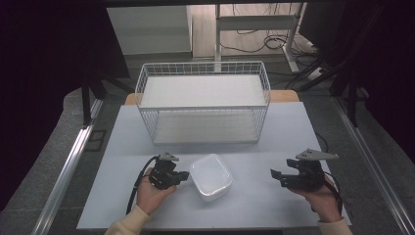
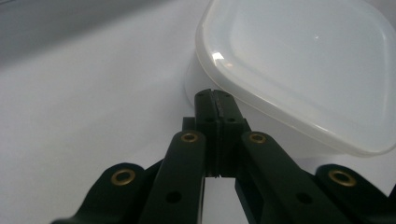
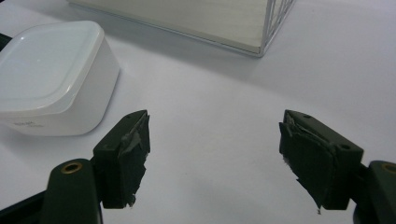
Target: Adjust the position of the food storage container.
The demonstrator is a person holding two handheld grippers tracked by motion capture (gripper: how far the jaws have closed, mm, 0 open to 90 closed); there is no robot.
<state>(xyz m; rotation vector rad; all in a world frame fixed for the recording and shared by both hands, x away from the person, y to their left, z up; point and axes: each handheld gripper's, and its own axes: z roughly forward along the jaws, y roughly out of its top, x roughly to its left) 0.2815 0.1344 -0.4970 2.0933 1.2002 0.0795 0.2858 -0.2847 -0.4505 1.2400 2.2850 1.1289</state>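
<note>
- Item: one lidded plastic container (image 1: 211, 176), translucent white, squarish with rounded corners. It sat on the table (image 1: 127, 147) near your edge, in front of the wire basket (image 1: 203, 100) and apart from it.
- Handling, as judged: it looked light and probably empty, though the cloudy walls hid the inside. Thin plastic of this kind would flex under a hard squeeze, and the smooth sides could slip.
- Where to hold: the overhanging lid rim, or two opposite walls just under it, looked the surest purchase for you.
- Orientation: it stood upright, lid up. It was near square, so no clear long axis; its sides sat turned slightly off the table's edges.
- Your left gripper (image 2: 215, 100): jaws pressed together on nothing, tips just beside the container's left wall, under the rim. Contact could not be told.
- Your right gripper (image 3: 215, 149): jaws spread wide, empty, low over bare table, well to the container's right.
- Basket: two shelves, both bare.
</note>
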